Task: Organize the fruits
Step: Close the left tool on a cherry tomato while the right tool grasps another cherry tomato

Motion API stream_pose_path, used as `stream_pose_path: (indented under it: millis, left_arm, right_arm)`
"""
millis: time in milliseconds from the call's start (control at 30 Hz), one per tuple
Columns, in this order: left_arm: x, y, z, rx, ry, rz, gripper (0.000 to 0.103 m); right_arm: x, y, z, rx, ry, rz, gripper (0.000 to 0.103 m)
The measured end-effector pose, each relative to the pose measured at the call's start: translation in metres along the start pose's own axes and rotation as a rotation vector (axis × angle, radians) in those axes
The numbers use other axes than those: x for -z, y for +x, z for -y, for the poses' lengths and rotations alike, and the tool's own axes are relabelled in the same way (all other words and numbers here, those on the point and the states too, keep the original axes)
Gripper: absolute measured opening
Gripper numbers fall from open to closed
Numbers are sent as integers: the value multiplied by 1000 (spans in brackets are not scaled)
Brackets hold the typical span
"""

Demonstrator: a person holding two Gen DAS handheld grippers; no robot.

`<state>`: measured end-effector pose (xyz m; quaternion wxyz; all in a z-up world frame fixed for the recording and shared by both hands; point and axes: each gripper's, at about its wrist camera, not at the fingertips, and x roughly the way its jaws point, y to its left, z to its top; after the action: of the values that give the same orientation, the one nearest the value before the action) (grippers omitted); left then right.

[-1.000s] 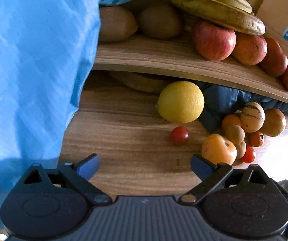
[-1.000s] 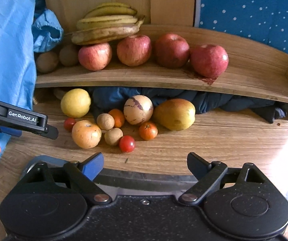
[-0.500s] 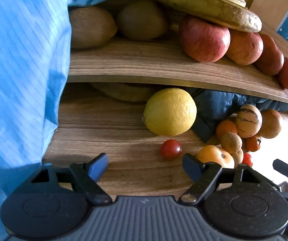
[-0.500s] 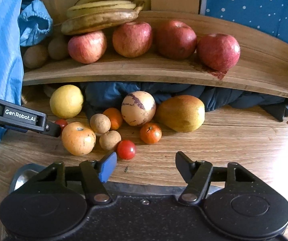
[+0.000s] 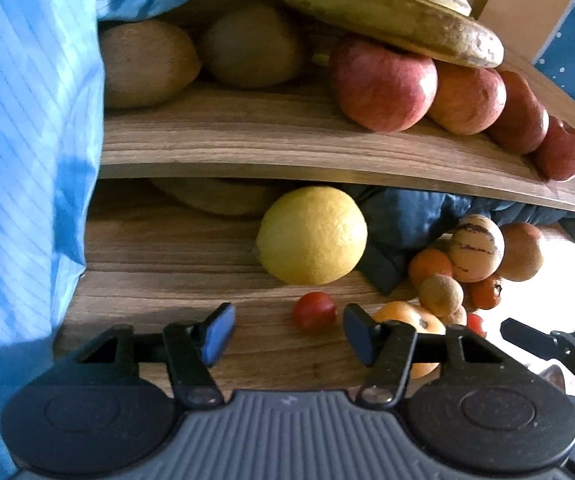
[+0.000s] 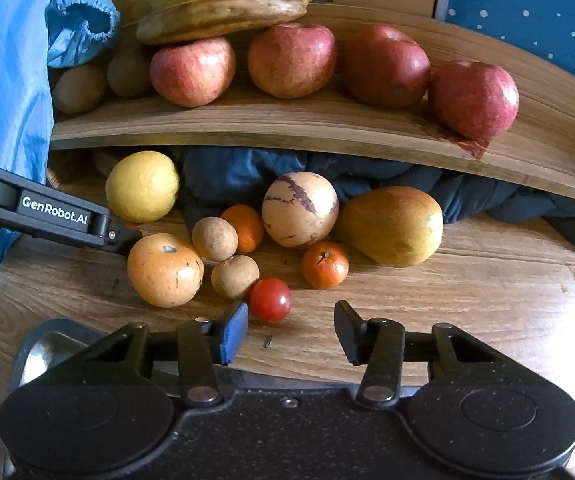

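Left gripper point(image 5: 287, 332) jaws closing, nothing between; cherry tomato point(image 5: 313, 312) just ahead. Right gripper point(image 6: 290, 332) same, tomato point(image 6: 270, 299) ahead-left. Light, smooth, soft-skinned, rolls: pinch across middle gently.

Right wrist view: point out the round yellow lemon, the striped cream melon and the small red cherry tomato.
Round yellow lemon point(image 6: 142, 186), right wrist view, front face.
Striped cream melon point(image 6: 300, 209), right wrist view, centre.
Small red cherry tomato point(image 6: 270, 299), right wrist view, middle.
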<state>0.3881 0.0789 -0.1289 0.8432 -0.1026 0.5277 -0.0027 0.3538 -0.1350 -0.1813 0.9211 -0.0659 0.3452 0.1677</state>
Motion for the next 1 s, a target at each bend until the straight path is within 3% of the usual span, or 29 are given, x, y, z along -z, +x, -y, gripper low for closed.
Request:
stream_pose_path:
  millis: [500,600,1000]
  left_arm:
    - [1,1,9,64,3,3,27]
    - [2,3,10,67,2,4,26]
    - [11,-4,7,76,-1,-4,26]
  right_arm:
    - [-3,10,-8,-16,-38,-4,30]
    - [-2,11,-10,-20,-40,-3,25]
    - [3,5,-10,-39,-48,1,23]
